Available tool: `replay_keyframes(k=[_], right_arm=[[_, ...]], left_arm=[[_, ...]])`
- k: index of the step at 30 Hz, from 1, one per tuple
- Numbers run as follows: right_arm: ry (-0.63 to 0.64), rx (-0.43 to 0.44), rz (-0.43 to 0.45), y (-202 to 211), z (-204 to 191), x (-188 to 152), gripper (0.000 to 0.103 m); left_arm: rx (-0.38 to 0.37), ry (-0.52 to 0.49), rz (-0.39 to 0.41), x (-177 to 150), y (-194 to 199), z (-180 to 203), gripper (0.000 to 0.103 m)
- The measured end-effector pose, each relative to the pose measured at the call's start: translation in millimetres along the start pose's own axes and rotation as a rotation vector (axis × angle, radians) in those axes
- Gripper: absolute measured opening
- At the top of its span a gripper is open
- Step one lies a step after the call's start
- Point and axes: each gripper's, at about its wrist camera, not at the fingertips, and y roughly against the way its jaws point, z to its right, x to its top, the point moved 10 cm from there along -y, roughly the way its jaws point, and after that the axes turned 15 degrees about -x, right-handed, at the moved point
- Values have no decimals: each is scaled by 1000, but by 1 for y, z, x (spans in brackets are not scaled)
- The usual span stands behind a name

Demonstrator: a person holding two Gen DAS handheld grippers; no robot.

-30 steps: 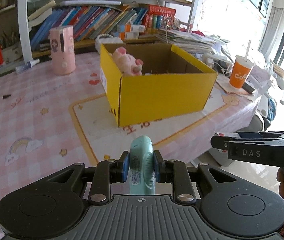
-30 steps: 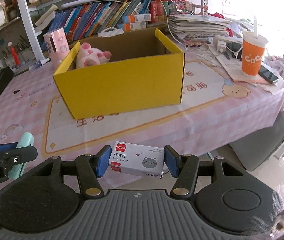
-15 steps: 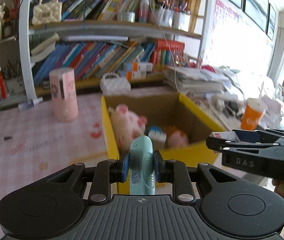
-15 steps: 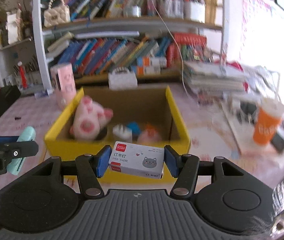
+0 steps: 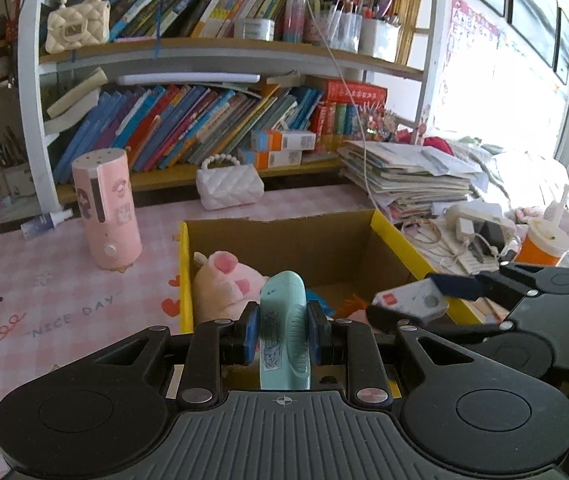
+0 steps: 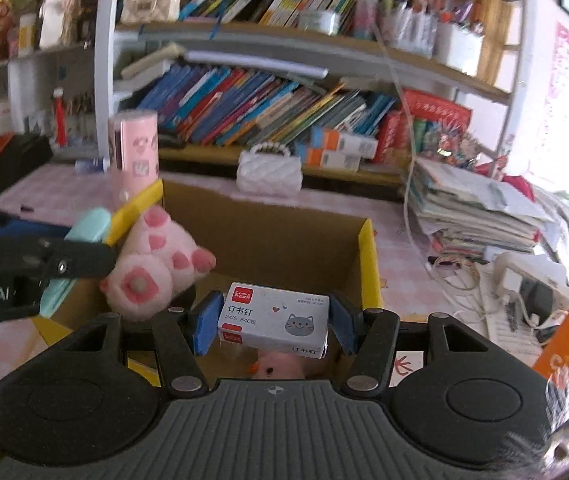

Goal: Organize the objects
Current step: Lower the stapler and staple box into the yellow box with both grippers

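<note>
My left gripper (image 5: 282, 330) is shut on a mint-green stapler (image 5: 284, 328), held upright over the near edge of the yellow cardboard box (image 5: 400, 240). My right gripper (image 6: 272, 322) is shut on a white staple box with a cat picture (image 6: 274, 318), held above the open box (image 6: 368, 256). Inside the box lie a pink plush pig (image 6: 152, 268), also in the left wrist view (image 5: 224, 280), and a smaller pink toy (image 6: 280, 364). The stapler shows at the left of the right wrist view (image 6: 84, 232); the staple box shows at the right of the left wrist view (image 5: 412, 300).
A pink cylinder (image 5: 106, 208) stands left of the box on the pink tablecloth. A white quilted purse (image 5: 230, 188) sits behind it. A paper stack (image 5: 408, 176), cables and an orange cup (image 6: 568, 344) lie to the right. Bookshelves fill the back.
Both grippers have risen and moved forward, from in front of the box's side wall to above its open top. Both still hold their objects.
</note>
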Motion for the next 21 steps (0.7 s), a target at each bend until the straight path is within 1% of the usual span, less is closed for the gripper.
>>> replay_keyframes(k=[4,9,15,21], right_arm=[[45,28,-31,-17,-4,-7,55],[70,58,-72,-38,-7,-11,55],[96,122,-145,-54,-11,-19,55],[133,122,-133,-59,-12,-20,55]], left_arm=[[10,3,-15,3,-17,-3,23],[24,-2,-31,7,-35,-5,23],[29,1,-55,5,-54,-5,23],[20,-5,-85,0,-72,-3,23]])
